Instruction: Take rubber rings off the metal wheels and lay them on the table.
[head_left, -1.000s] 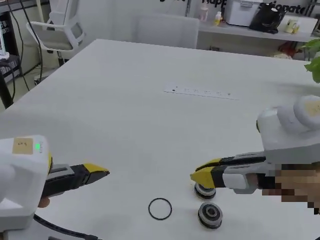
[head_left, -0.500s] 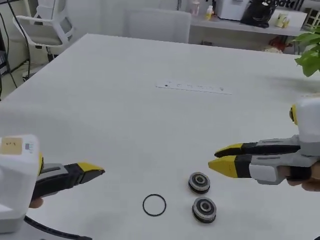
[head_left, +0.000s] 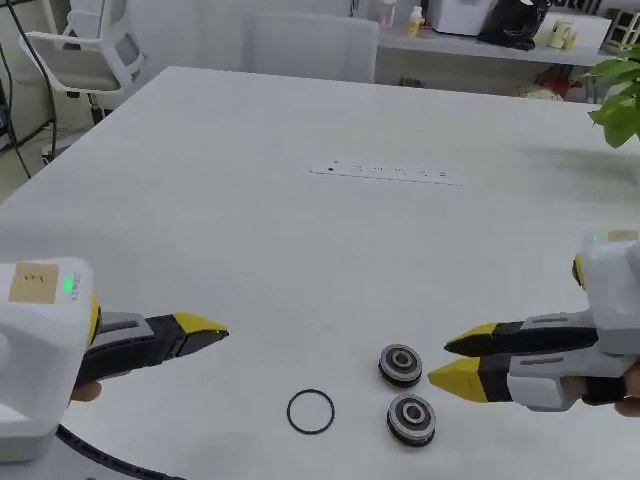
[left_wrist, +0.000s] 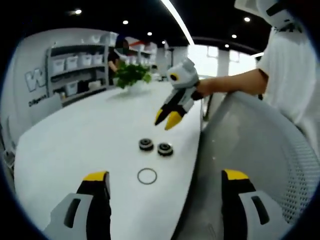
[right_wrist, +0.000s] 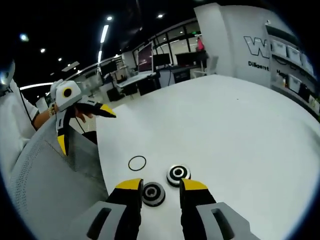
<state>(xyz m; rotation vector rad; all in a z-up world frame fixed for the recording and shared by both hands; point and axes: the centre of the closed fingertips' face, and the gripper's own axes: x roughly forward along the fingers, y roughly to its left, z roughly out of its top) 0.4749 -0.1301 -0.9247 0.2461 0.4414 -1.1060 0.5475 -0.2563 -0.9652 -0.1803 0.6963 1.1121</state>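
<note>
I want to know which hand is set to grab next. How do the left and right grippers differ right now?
The left gripper has its jaws spread wide; the right gripper has them only a little apart. The right gripper's tips sit close beside the metal wheels; the left gripper is farther off, on the other side of the loose rubber ring. Both are open, yellow-tipped and hold nothing.
</note>
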